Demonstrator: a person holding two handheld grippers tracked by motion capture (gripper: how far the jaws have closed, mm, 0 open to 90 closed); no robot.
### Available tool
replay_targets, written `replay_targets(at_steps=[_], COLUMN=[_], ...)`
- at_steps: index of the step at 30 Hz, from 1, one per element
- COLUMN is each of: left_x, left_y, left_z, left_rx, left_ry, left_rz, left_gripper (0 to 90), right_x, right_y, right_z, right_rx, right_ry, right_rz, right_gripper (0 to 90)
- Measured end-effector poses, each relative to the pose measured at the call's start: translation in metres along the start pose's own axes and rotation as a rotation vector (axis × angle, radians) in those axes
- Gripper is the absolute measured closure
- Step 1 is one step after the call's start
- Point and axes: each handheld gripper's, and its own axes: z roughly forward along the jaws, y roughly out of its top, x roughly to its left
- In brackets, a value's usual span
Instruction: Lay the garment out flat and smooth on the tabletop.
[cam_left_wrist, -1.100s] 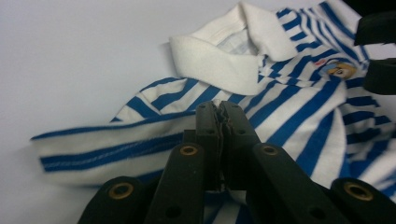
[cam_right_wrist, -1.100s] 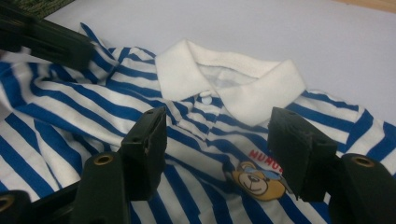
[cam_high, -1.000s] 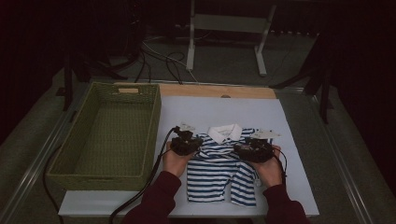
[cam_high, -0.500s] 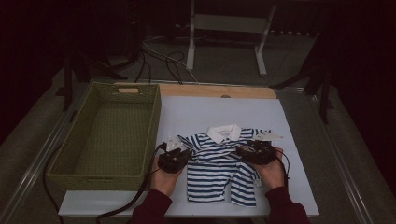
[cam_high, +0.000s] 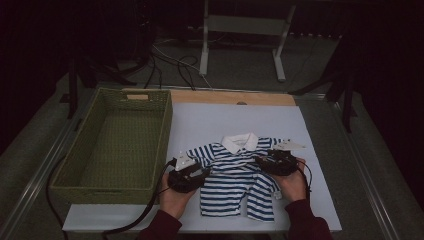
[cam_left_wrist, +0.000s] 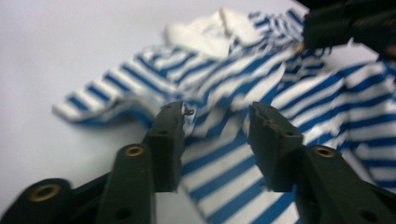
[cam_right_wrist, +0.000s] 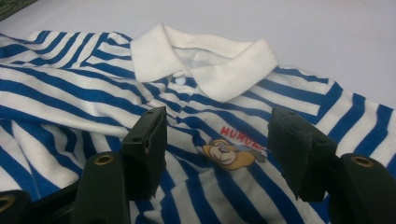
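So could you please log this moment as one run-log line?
left gripper: just opening, off sleeve | right gripper: open over shirt | shirt: flat on table | basket: empty

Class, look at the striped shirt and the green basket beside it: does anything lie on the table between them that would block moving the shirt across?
Nothing visible does. Bare white table separates the striped shirt from the green basket; only the basket's own wall must be cleared.
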Motion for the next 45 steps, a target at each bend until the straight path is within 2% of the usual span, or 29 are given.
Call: replay_targets(at_steps=[2,6,10,14,17,21,25,27,28,31,34,38,40,43,45], left_x=[-0.002,-0.005,-0.002,0.004,0.004,0.002,0.005,0.007,0.007,0.013,0.015,0.014,0.014,0.013,0.010], left_y=[0.009,0.023,0.035,0.044,0.049,0.056,0.057,0.054,0.054,0.048,0.043,0.041,0.042,0.042,0.041], left_z=[0.002,0.012,0.028,0.046,0.054,0.068,0.083,0.091,0.091,0.103,0.109,0.111,0.111,0.111,0.111], left_rx=[-0.014,-0.012,0.008,0.025,0.029,0.043,0.078,0.107,0.107,0.164,0.199,0.210,0.214,0.222,0.224], left_ry=[-0.004,-0.015,0.005,0.050,0.058,0.076,0.105,0.125,0.125,0.144,0.167,0.171,0.177,0.193,0.221], left_rz=[0.004,0.032,0.037,0.024,0.021,0.023,0.010,0.005,0.005,-0.008,-0.007,-0.006,-0.014,-0.022,-0.010], left_gripper=[51.8,49.9,49.7,49.6,49.0,48.9,49.0,49.0,49.0,48.9,48.9,49.3,51.0,56.6,60.7], right_x=[-0.002,-0.006,-0.016,-0.024,-0.029,-0.030,-0.032,-0.035,-0.035,-0.046,-0.046,-0.046,-0.047,-0.048,-0.048], right_y=[0.000,0.000,0.001,0.004,0.005,0.013,0.025,0.027,0.027,0.017,0.014,0.011,0.009,0.010,0.010], right_z=[0.000,-0.001,0.000,0.003,0.005,0.006,0.012,0.018,0.018,0.036,0.042,0.050,0.052,0.052,0.053], right_rx=[-0.003,-0.004,-0.015,-0.029,-0.040,-0.035,-0.040,-0.036,-0.036,0.042,0.078,0.107,0.108,0.106,0.106], right_ry=[-0.003,-0.013,-0.044,-0.070,-0.088,-0.121,-0.139,-0.150,-0.150,-0.186,-0.206,-0.204,-0.199,-0.209,-0.213], right_rz=[0.002,0.006,0.028,0.048,0.066,0.054,0.040,0.052,0.052,0.088,0.078,0.085,0.106,0.121,0.118], right_gripper=[37.8,38.0,40.8,42.3,42.9,42.8,43.2,44.7,44.7,47.6,49.1,50.3,51.3,57.9,64.5])
